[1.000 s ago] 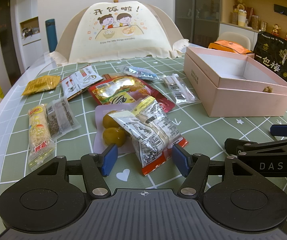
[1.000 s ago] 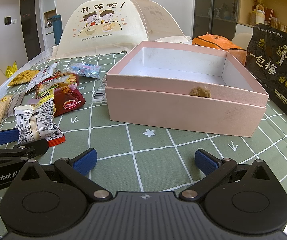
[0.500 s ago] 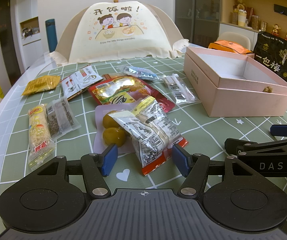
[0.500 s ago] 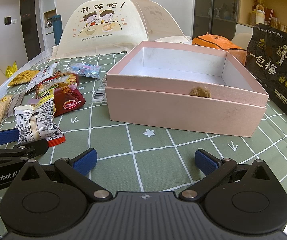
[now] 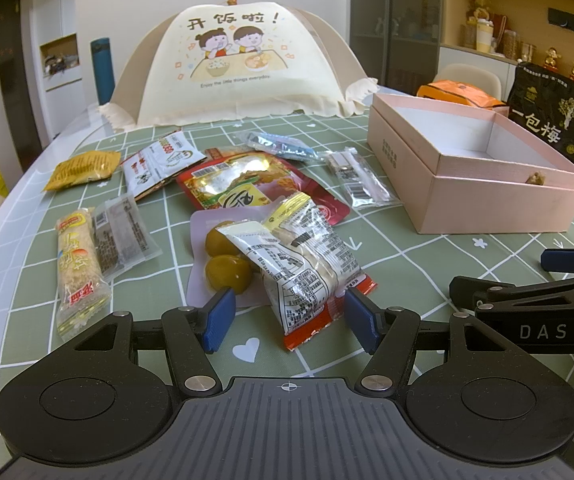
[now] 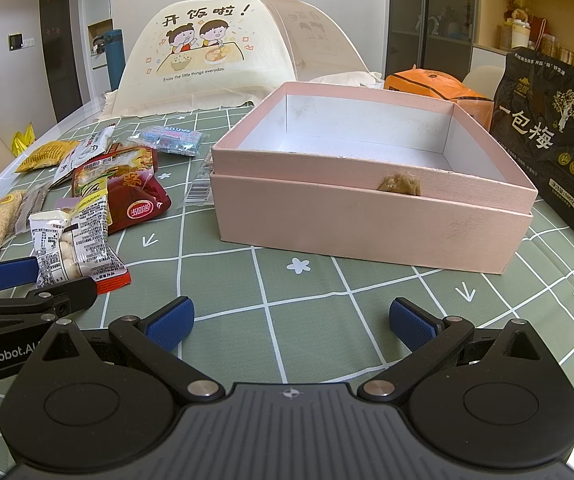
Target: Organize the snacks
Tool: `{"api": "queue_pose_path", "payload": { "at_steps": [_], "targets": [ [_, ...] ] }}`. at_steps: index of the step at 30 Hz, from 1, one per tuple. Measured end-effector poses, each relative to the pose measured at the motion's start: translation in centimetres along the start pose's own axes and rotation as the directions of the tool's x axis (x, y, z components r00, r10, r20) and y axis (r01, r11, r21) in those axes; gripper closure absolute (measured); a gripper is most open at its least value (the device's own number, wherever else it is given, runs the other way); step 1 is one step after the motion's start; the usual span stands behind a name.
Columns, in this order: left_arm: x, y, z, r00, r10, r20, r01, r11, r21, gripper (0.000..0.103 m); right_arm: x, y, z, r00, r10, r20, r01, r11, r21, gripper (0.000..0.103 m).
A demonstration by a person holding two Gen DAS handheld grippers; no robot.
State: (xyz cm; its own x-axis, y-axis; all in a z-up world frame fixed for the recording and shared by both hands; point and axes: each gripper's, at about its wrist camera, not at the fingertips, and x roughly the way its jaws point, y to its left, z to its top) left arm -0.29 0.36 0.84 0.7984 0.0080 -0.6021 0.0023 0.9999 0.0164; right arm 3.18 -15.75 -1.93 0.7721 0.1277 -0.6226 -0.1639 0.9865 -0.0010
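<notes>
Nothing is changed since a second ago: both grippers are kept in the same place and no snack is moved, so the sorting is judged as not yet begun and the pink box (image 6: 371, 220) is empty. The left gripper (image 5: 287, 314) is held released, its jaws apart on both sides of the near end of the white snack packet (image 5: 305, 260), with no pad pressed on it (a grasp seems prepared). This packet lies flat on the table (image 6: 307, 320), left of the pink box, partly over a lilac packet (image 5: 201, 240) with yellow rounds. Its long axis runs away from the gripper, the red sealed end pointing toward it. The right gripper (image 6: 291, 320) is also released, with nothing between, just in front of the pink box.
</notes>
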Motion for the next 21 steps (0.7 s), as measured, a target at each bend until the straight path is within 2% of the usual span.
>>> {"api": "queue_pose_path", "payload": {
  "at_steps": [8, 10, 13, 17, 19, 21],
  "targets": [
    [-0.4, 0.1, -0.1, 1.0, -0.019, -0.005, 0.019, 1.0, 0.021, 0.036, 0.0, 0.0, 0.0, 1.0, 0.0, 0.0, 0.0, 1.0, 0.0, 0.0],
    [-1.3, 0.0, 0.0, 0.997, -0.064, -0.044, 0.066, 0.997, 0.036, 0.041, -0.1, 0.1, -0.2, 1.0, 0.01, -0.007, -0.01, 1.0, -0.006, 0.0],
    [-3.6, 1.1, 0.6, 0.984, -0.161, -0.076, 0.163, 0.987, 0.018, 0.041, -0.3, 0.3, 0.3, 0.994, 0.031, -0.103, -0.033, 0.999, -0.023, 0.0],
    [-5.9, 5.3, 4.7, 0.978, -0.209, -0.025, 0.21, 0.977, 0.025, 0.039, -0.6, 1.0, 1.0, 0.985, 0.005, -0.173, -0.007, 1.0, -0.012, 0.0],
    [-5.1, 8.9, 7.4, 0.982, -0.19, -0.005, 0.19, 0.982, 0.007, 0.039, -0.5, 0.9, 1.5, 0.975, 0.001, -0.221, -0.003, 1.0, -0.007, 0.0],
    [-2.7, 13.4, 10.1, 0.986, -0.165, -0.014, 0.164, 0.986, -0.034, 0.043, 0.0, 1.5, 2.5, 0.952, 0.027, -0.305, -0.038, 0.999, -0.029, 0.004]
  ]
}}
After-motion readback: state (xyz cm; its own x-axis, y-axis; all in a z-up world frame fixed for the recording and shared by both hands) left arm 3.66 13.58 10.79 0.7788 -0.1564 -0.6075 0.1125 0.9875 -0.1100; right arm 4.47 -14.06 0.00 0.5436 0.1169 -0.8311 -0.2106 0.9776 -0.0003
